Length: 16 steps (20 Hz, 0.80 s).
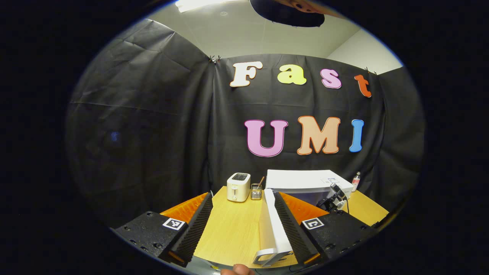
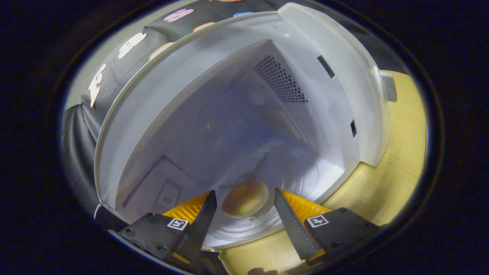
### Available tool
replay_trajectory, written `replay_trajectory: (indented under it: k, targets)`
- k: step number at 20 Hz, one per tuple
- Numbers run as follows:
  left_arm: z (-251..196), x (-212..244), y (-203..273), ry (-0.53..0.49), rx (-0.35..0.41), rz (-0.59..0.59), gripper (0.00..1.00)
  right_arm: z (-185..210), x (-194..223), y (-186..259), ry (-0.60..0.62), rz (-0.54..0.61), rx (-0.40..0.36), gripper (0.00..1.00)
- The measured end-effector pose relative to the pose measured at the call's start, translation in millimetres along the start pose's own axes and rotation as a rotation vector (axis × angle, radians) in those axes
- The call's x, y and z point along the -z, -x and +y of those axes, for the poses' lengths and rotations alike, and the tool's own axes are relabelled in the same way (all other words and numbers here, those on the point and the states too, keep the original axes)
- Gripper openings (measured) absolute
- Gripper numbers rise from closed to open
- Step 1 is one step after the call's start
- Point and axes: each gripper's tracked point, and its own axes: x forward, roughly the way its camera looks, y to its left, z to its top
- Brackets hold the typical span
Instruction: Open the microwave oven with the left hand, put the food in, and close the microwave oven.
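Two hand-held grippers | right hand-held gripper (image 2: 244, 208) gaping, bun (image 2: 245, 198) free between fingers on microwave oven (image 2: 229, 114) turntable | left hand-held gripper (image 1: 244, 221) spread beside open door (image 1: 272, 225), gripping nothing | advice: back right out straight, then swing door shut gently.

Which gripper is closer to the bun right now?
Right. The right gripper is at the microwave's opening, its open fingers flanking the bun on the turntable. The left gripper is out by the open door.

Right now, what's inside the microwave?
A round bun lies on the glass turntable in the microwave, between the right gripper's open fingers. The turntable's near part is covered by the bun and fingers.
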Motion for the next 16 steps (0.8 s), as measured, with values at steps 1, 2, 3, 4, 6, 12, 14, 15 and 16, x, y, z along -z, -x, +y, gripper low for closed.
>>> replay_trajectory:
  k: [1,2,3,4,6,12,14,15,16]
  targets:
    - [-2,-2,0,0.003,0.001,-0.003,0.94,2,0,1,0.01,0.004,-0.009,0.96]
    - [-5,0,0,0.002,0.002,-0.002,0.94,3,-3,6,0.025,-0.002,-0.013,0.91]
    - [-7,0,0,0.001,0.006,-0.002,0.94,5,-7,12,0.049,-0.011,-0.021,0.9]
    - [-8,0,0,-0.003,0.007,-0.001,0.94,7,-11,21,0.08,-0.019,-0.04,0.9]
    - [-8,2,3,-0.01,0.001,0.003,0.96,13,-13,46,0.167,0.004,-0.089,0.9]
    - [-8,14,4,-0.025,-0.02,0.033,0.95,5,-66,169,0.369,0.039,-0.234,0.9]
    - [-15,14,3,0.005,0.005,0.044,0.94,10,-109,202,0.418,0.012,-0.267,0.99]
    - [-21,14,1,0.017,0.025,0.046,0.95,11,-137,218,0.45,-0.031,-0.285,0.99]
    - [-26,17,-2,0.02,0.039,0.055,0.95,10,-166,233,0.492,-0.076,-0.279,0.99]
